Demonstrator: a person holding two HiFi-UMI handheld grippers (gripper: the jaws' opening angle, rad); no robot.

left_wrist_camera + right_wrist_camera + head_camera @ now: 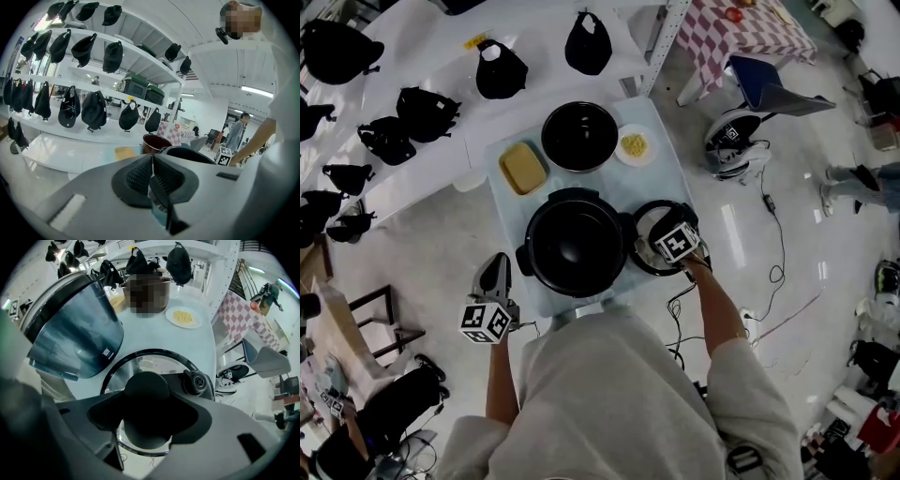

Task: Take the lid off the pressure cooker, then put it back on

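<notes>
The black pressure cooker (pixel 575 242) stands open in the middle of the small table; in the right gripper view its blue-grey wall (pixel 77 329) fills the upper left. Its glass lid (pixel 649 217) lies flat on the table just right of the pot. My right gripper (pixel 673 246) points steeply down over the lid. The lid's black knob (pixel 146 390) sits between its parted jaws (pixel 146 413); contact with the pads is not visible. My left gripper (pixel 494 274) hangs off the table's left front, shut and empty (pixel 152 176), aimed toward the cooker (pixel 187 153).
Behind the cooker on the table (pixel 661 169) are a black bowl (pixel 579 136), a yellow block (pixel 523 168) and a small plate of corn (pixel 634 145). White shelves with black caps (pixel 422 112) run along the left. Cables (pixel 769 244) trail on the floor at right.
</notes>
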